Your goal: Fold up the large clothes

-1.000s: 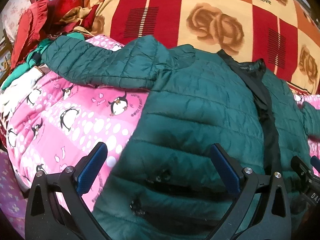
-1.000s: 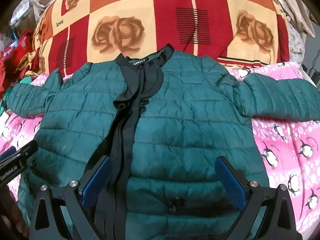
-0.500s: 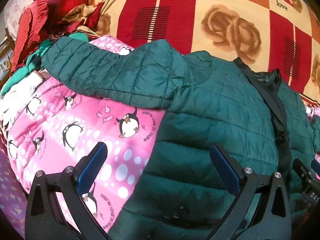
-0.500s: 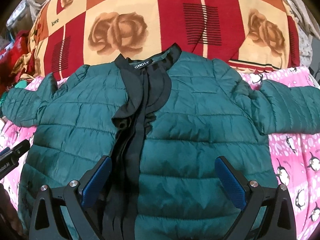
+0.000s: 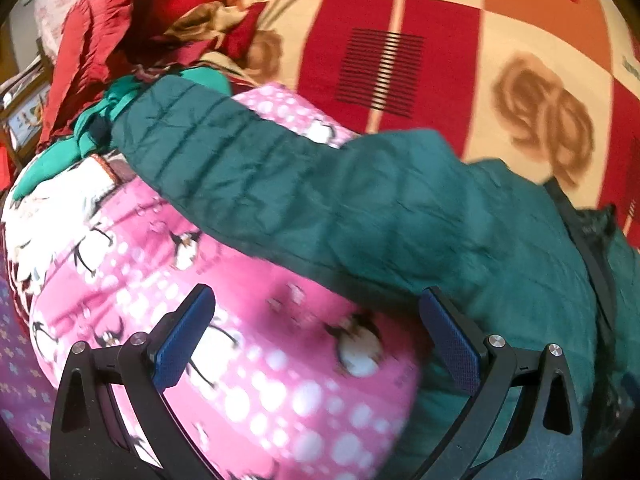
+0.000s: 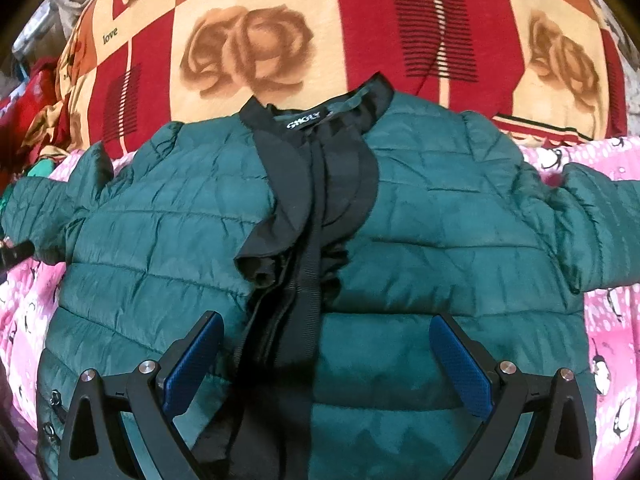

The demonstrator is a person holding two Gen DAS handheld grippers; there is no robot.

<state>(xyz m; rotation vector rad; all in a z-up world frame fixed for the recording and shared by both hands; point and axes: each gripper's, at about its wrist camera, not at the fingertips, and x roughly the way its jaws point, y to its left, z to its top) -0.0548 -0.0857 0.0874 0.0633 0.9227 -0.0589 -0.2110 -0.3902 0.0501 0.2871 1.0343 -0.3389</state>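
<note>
Far to your left, a heap of red clothes (image 5: pixel 120 36) sits piled at the edge of the bed, out of the way of the folding area. Next comes the jacket's left sleeve (image 5: pixel 248 168), stretched straight out across the pink penguin blanket (image 5: pixel 280 380), which looks like a deliberate spread so the sleeve can be folded in over the body. Your left gripper (image 5: pixel 316 340) hangs just below that sleeve, near the armpit, with its jaws wide apart and nothing between them; that position suits a grab at the sleeve, though no contact is made yet. Moving right, the green quilted jacket (image 6: pixel 440 240) lies face up and flat on the bed, its black collar (image 6: pixel 316 120) toward the red and cream rose blanket (image 6: pixel 248 40) at the far side, and the black zipper placket (image 6: pixel 308 280) running down the middle, closed. Your right gripper (image 6: pixel 324 360) hovers over the lower front, straddling the placket, jaws open and empty. Furthest right, the right sleeve (image 6: pixel 592 220) is laid outward too, mirroring the other, so both sides are ready for folding inward.
</note>
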